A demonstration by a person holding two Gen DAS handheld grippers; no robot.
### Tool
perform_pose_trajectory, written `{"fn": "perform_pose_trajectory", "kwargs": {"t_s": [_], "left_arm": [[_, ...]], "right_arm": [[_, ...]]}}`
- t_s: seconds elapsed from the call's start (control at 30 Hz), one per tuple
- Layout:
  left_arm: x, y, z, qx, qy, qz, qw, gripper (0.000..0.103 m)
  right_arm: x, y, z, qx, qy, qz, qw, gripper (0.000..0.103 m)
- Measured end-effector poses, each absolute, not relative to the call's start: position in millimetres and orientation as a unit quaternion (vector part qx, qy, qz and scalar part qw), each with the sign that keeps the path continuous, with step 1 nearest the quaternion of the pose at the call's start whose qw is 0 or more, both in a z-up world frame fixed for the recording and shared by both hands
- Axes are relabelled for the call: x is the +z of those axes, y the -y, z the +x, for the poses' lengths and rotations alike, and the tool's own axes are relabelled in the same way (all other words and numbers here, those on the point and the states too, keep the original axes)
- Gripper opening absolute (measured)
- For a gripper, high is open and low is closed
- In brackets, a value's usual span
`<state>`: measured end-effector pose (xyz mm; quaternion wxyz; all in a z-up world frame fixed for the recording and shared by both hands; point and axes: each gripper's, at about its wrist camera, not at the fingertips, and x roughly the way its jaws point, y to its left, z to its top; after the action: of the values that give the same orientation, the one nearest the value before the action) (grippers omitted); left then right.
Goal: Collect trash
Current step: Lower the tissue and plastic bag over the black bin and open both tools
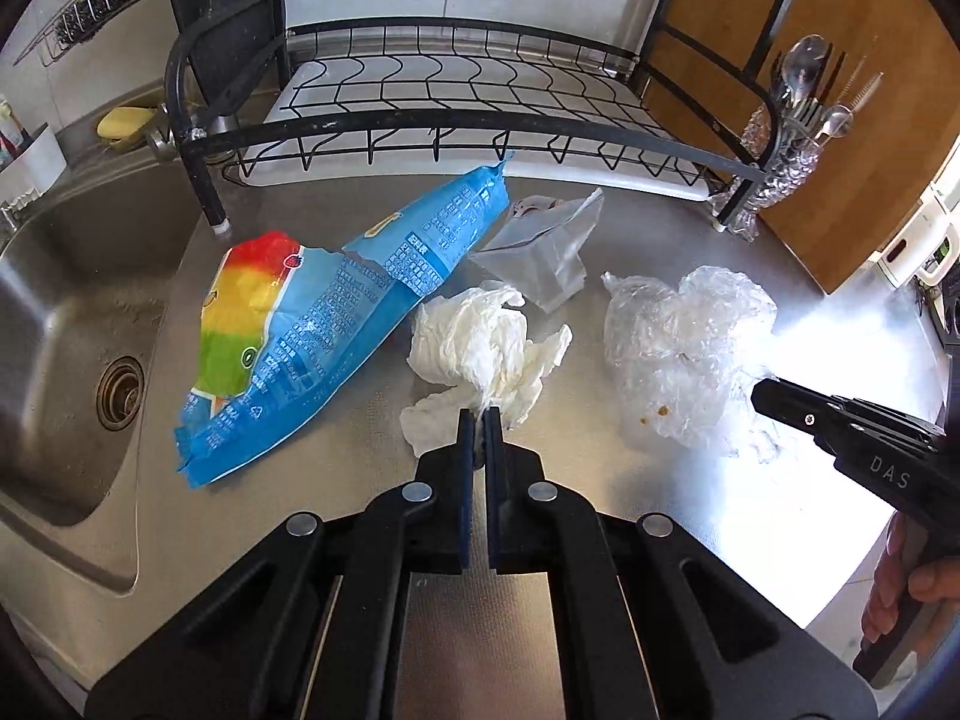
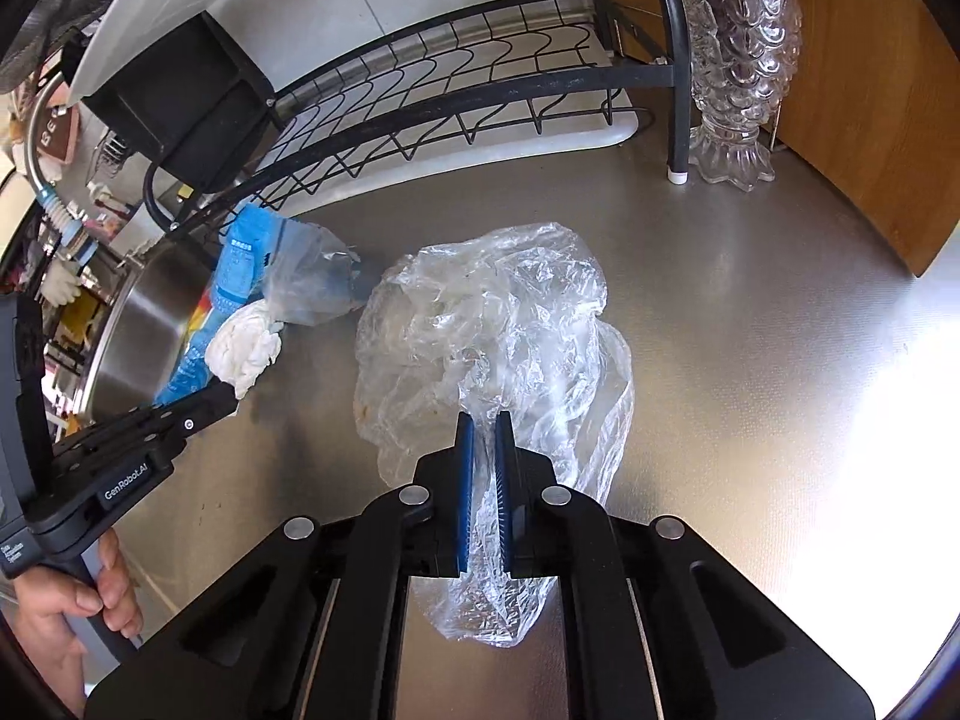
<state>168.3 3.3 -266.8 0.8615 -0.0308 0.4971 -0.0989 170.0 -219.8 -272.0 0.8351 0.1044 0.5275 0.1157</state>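
Note:
On the steel counter (image 1: pixel 630 510) lie a crumpled white paper towel (image 1: pixel 480 348), a blue ice-pop wrapper (image 1: pixel 324 324), a small clear packet (image 1: pixel 540 252) and a crumpled clear plastic bag (image 1: pixel 678 348). My left gripper (image 1: pixel 478 417) is shut on the near edge of the paper towel. My right gripper (image 2: pixel 483 420) is shut on the clear plastic bag (image 2: pixel 492 324); it shows in the left wrist view (image 1: pixel 757 389) at the bag's right side. The towel (image 2: pixel 246 351) and wrapper (image 2: pixel 234 276) show left in the right wrist view, by the left gripper (image 2: pixel 231 401).
A steel sink (image 1: pixel 78 324) lies to the left. A black wire dish rack (image 1: pixel 456 90) stands behind the trash. A glass fish-shaped holder (image 2: pixel 738 66) with cutlery stands at the rack's right end, beside a wooden panel (image 2: pixel 870 90).

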Motion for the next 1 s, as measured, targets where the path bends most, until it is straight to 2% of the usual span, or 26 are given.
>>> {"fn": "perform_pose_trajectory", "kwargs": {"t_s": [0.63,1.0], "left_arm": [[-238,-16,-7,-0.149,-0.479,-0.029,0.865,0.002],[-266,-29,-96,-0.155,-0.509,-0.042,0.846,0.002]], "right_arm": [[-224,187,20,0.110,-0.491,0.119,0.856,0.008],[-236,168,-71,0.119,-0.515,0.108,0.842,0.008]]}}
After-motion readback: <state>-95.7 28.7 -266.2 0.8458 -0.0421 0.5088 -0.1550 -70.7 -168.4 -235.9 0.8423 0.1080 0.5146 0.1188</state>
